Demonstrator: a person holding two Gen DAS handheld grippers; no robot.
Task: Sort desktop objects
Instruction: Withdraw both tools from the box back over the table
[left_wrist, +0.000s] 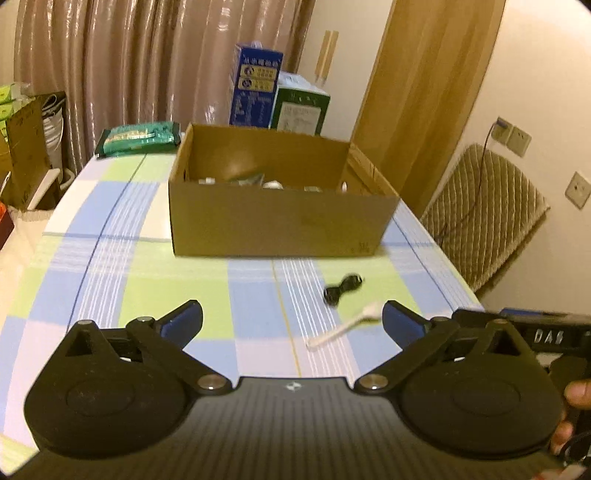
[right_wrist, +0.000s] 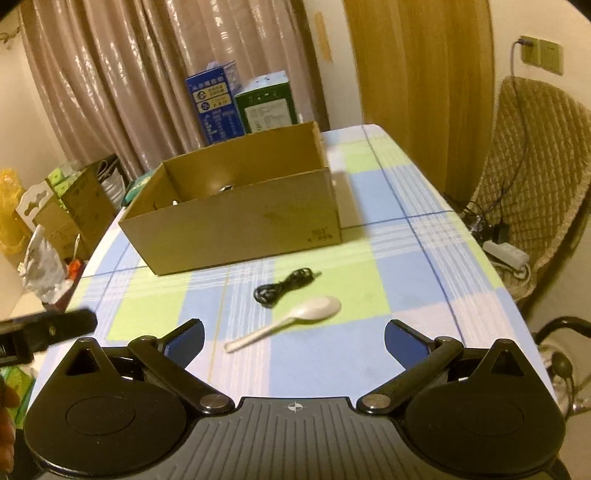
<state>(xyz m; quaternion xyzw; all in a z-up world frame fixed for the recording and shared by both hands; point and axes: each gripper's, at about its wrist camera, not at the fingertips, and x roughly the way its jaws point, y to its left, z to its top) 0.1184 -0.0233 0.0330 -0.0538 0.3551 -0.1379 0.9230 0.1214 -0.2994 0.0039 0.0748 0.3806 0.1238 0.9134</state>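
Left wrist view: left gripper (left_wrist: 291, 325) spread wide, nothing between its fingers — white plastic spoon (left_wrist: 343, 329) and coiled black cable (left_wrist: 341, 288) lie on the checked tablecloth (left_wrist: 140, 280) just ahead, right of centre, before the cardboard box (left_wrist: 277, 221).

Right wrist view: right gripper (right_wrist: 293, 341) spread, empty — spoon (right_wrist: 288, 323) just ahead between its fingers' line, cable (right_wrist: 284, 286) beyond, box (right_wrist: 236, 221) farther.

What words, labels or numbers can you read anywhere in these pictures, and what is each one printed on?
"DAS": white letters on the black body of the right tongs, seen at the right edge of the left wrist view.
Tall blue carton behind the brown cardboard box: white and yellow label print, too blurred to read.
Green carton with a white label: print too small to read.
Cardboard box, front lower corner: dark stamped marks, unreadable.
Green packet: print blurred.
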